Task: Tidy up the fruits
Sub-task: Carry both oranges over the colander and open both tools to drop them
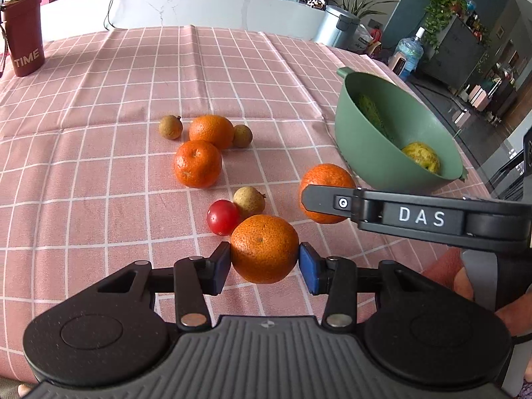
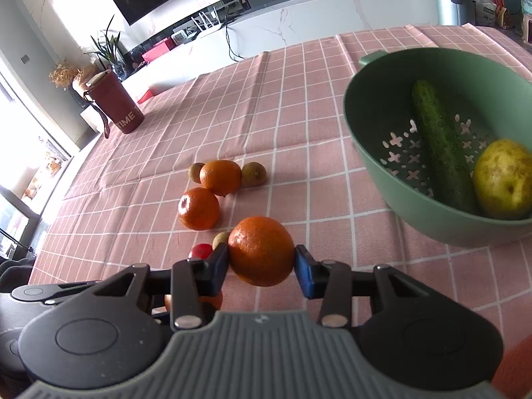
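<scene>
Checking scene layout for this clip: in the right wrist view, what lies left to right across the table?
Red cup → held orange in the right gripper → green colander → cucumber → yellow pear.

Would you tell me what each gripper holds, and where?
Each clamps a tangerine across its middle: left gripper on one tangerine, right gripper on another tangerine.

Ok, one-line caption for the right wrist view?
Right tool grips a tangerine short of the green colander, which holds a cucumber and pear.
</scene>
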The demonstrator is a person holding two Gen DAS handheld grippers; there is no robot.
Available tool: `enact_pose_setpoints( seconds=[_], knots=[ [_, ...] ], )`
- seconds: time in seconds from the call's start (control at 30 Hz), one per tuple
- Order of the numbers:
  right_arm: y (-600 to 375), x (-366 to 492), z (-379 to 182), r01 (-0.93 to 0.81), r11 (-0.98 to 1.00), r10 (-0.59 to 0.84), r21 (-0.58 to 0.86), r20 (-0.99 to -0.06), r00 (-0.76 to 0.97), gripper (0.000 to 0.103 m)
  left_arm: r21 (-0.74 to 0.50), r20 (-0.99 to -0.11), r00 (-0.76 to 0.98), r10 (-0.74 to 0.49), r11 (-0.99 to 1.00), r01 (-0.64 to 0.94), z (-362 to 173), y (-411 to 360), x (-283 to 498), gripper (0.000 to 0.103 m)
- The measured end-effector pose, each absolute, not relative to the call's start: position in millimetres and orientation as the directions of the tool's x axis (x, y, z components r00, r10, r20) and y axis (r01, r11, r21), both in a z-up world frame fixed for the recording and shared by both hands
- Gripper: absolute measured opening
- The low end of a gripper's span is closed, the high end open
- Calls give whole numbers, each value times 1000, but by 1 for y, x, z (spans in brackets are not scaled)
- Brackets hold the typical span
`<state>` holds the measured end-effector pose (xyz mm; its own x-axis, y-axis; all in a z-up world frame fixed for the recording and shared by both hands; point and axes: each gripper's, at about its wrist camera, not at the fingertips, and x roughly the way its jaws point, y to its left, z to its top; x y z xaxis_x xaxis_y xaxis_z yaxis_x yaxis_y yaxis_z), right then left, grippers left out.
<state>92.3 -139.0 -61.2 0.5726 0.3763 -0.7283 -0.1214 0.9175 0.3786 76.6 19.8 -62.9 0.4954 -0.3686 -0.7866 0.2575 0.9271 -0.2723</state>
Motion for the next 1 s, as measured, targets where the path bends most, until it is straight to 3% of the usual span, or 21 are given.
enact_pose_setpoints(
  seconds=[0.33,0.6,1.0],
  knots=[
    [-190,55,-12,-94,903,379,420,-674,633,39,-295,-720,547,-427,902,316,-12,-16,69,49],
    [-242,62,28,-135,949,299,284,-689,660,39,-305,-713,524,-465,879,365,13,-64,102,49],
    [-285,147,7,-246,967,198,65,-798,569,39,-72,-859,421,-293,881,467,-8,-156,175,50]
  ],
)
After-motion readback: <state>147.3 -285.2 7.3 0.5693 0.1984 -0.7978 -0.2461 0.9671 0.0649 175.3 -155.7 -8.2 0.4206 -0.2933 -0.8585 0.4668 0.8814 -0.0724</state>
